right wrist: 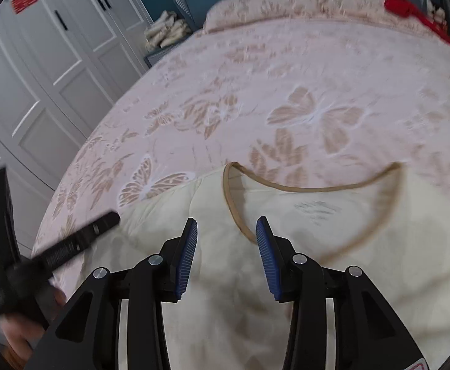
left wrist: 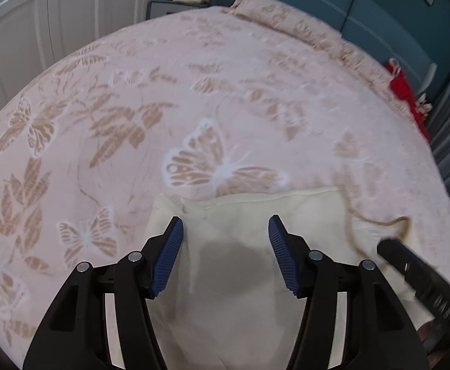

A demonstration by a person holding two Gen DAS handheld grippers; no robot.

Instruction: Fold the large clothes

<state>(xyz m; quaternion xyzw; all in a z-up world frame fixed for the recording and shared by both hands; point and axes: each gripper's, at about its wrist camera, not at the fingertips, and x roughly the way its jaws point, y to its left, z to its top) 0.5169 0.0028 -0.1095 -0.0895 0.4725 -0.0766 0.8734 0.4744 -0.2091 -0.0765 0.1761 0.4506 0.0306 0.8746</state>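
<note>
Cream garment (right wrist: 333, 231) lies at the bed's (left wrist: 225, 92) near edge, looks partly folded, neckline showing. Left tool (left wrist: 225, 231) and right tool (right wrist: 226, 231) both hang open, empty. More folding likely.

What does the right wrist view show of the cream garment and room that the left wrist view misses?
Only the right wrist view: the garment's whole tan-trimmed neckline, faint grey print below it, and red stickers on the white wardrobe doors.

Only the left wrist view: the garment's folded straight top edge lying flat, and the open left gripper from behind.

Both: the cream fabric garment on the pink butterfly-patterned bedspread, and a stack of folded pale cloths beside the bed. The right gripper is open too.
</note>
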